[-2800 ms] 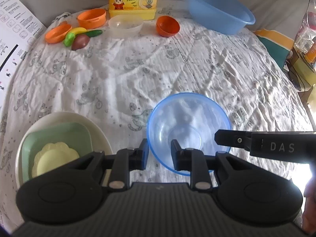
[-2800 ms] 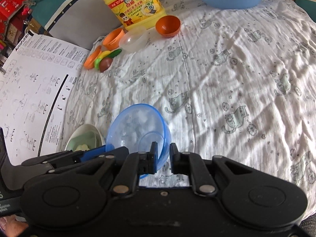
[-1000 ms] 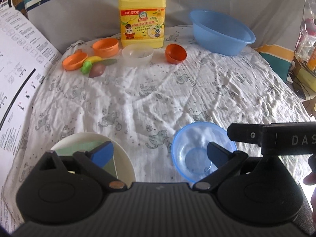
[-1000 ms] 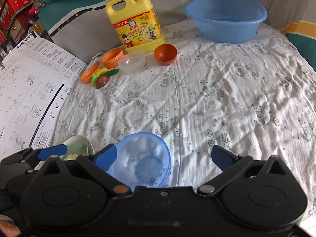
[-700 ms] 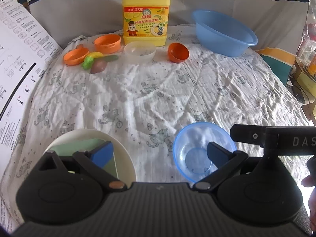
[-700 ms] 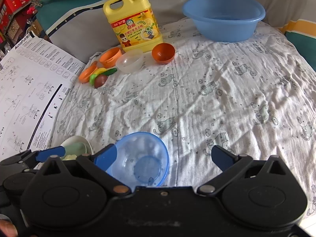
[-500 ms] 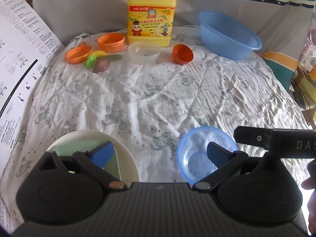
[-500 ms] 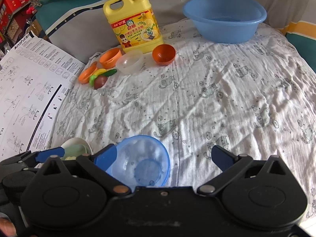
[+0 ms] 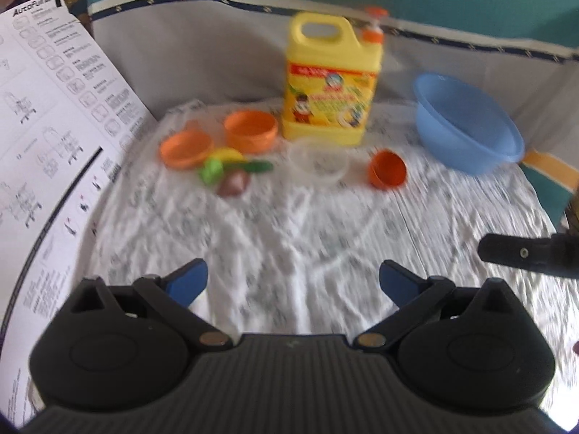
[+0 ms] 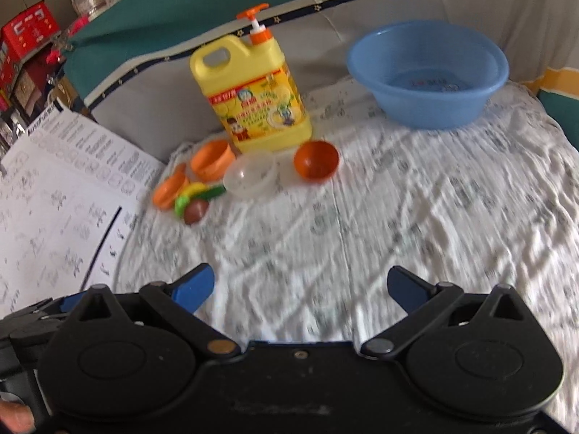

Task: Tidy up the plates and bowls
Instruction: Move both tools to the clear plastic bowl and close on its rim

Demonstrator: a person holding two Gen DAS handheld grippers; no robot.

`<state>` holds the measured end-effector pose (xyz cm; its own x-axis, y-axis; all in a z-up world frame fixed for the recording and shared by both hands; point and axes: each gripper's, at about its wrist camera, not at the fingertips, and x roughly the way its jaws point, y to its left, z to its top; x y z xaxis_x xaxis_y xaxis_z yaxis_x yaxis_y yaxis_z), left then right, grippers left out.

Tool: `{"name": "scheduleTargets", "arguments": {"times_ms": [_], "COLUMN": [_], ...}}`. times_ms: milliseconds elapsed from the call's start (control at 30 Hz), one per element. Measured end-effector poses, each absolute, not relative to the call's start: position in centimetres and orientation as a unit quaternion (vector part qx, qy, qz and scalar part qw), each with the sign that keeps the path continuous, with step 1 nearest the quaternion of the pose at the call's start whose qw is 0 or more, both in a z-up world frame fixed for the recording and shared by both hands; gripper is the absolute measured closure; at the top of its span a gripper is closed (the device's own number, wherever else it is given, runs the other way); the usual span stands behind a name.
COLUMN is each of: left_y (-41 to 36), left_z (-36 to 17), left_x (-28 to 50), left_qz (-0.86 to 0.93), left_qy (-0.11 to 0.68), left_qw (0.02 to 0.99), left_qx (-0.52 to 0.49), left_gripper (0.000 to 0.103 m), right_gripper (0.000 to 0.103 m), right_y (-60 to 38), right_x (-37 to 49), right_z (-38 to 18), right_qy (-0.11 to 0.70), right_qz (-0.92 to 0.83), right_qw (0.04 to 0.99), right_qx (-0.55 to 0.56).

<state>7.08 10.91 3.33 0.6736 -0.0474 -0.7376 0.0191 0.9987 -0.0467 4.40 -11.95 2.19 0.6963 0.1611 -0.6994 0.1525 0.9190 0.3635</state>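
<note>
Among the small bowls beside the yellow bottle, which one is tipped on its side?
The dark orange bowl nearest the blue basin; its opening faces sideways, the others sit upright.

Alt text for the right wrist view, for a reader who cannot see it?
The open, empty right hand-held gripper hovers over a white patterned cloth. Beyond it stand a yellow detergent jug, a blue basin, a clear bowl and an orange bowl.

Only "AutoFull" reads — heading the white printed sheet [image 9: 54,115].
</note>
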Motion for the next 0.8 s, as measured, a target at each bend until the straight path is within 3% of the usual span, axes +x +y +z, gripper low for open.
{"name": "scheduleTargets", "arguments": {"times_ms": [400,500,800], "left_y": [12.9,13.0,12.5], "left_z": [2.8,1.6,-2.2], "left_x": [16.8,19.3,25.4], "left_qz": [0.031,0.034,0.021], "left_qy": [0.409,0.419,0.447], "left_qw": [0.909,0.905,0.891], "left_qx": [-0.067,-0.069,-0.082], "left_gripper": [0.000,0.001,0.020], "right_gripper": [0.000,0.012,0.052], "right_y": [-11.8,-11.9,-11.0], "right_x": [14.2,17.1,24.8], "right_z": [2.6,1.8,-2.4], "right_qy": [0.388,0.391,0.419], "right_qz": [0.025,0.028,0.044], "right_qw": [0.890,0.886,0.867], "right_qx": [0.239,0.249,0.267]}}
